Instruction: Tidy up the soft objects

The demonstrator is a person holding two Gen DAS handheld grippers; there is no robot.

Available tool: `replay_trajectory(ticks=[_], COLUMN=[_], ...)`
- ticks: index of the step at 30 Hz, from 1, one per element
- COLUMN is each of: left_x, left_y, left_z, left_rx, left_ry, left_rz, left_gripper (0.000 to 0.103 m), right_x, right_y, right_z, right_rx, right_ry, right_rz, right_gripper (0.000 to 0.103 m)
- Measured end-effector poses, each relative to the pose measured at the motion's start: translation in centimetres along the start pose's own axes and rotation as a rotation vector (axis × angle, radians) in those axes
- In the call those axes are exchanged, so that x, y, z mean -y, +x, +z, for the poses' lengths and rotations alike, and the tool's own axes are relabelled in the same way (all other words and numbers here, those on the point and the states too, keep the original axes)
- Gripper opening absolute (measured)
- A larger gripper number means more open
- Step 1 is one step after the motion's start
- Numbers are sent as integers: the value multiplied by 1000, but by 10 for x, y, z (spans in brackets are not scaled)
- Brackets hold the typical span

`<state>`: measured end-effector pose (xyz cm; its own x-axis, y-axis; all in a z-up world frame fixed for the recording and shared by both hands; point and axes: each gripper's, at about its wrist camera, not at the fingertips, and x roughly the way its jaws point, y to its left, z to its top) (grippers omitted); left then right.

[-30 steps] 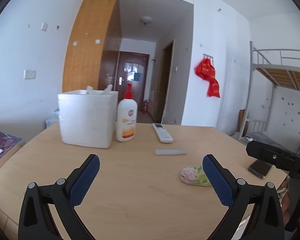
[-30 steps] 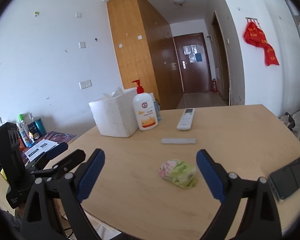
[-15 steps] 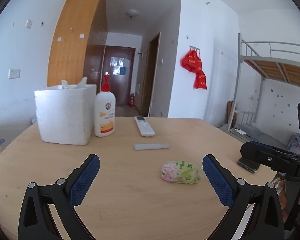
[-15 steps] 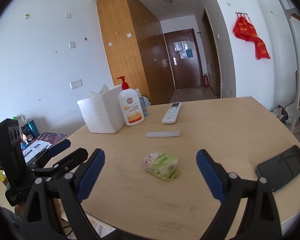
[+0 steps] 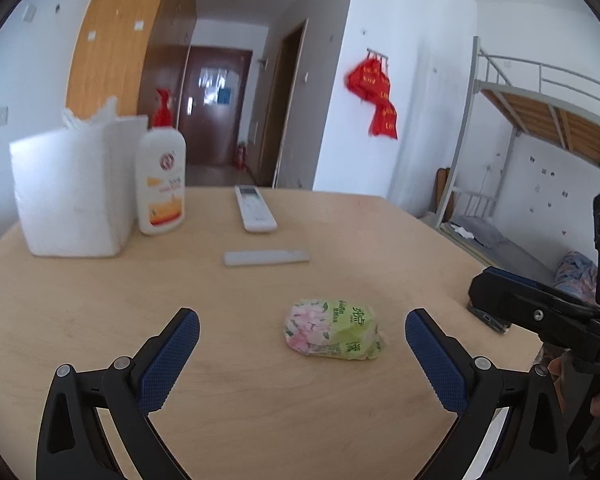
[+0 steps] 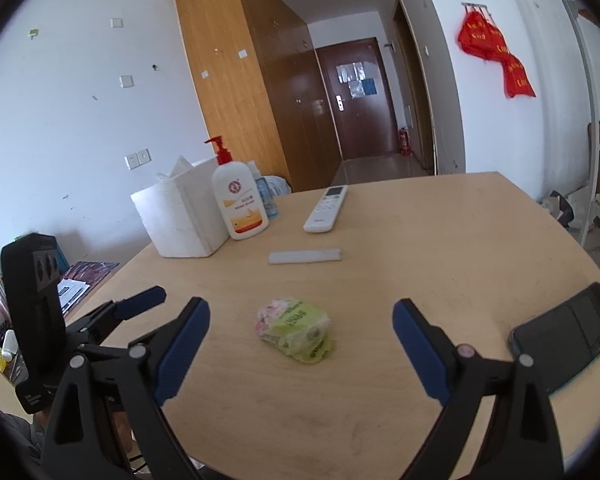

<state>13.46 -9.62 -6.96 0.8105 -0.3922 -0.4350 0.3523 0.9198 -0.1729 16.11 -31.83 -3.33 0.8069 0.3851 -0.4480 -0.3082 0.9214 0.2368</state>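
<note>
A soft green and pink tissue pack lies on the round wooden table; it also shows in the right wrist view. My left gripper is open and empty, its blue pads either side of the pack and just short of it. My right gripper is open and empty, also just short of the pack. A white foam box with white material sticking out stands at the table's far left; it also shows in the right wrist view.
A lotion pump bottle stands next to the box. A white remote and a flat grey strip lie beyond the pack. A dark phone lies near the right table edge. A bunk bed stands at the right.
The left gripper has swung right and forward, so the tissue pack now sits between its pads. The right gripper has moved in closer to the pack. Both stay open.
</note>
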Motion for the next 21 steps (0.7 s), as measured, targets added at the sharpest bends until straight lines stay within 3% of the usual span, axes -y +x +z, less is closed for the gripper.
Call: replay_trajectory(ticks=[5,12,21], left_x=[0,7,20], left_y=[32,60,81], left_z=[5,6,3], left_rx=[-94,-165,-239], left_ry=[-54,-65,-14], left_rz=[-41,-35,-27], left_gripper=[103,99,73], right_x=[10,22,36], right_y=[3,16,19], right_z=[1,1,3], right_rx=[-4,-45,-49], right_ry=[12,15,39], right_rz=[9,19,35], right_gripper=[95,95,95])
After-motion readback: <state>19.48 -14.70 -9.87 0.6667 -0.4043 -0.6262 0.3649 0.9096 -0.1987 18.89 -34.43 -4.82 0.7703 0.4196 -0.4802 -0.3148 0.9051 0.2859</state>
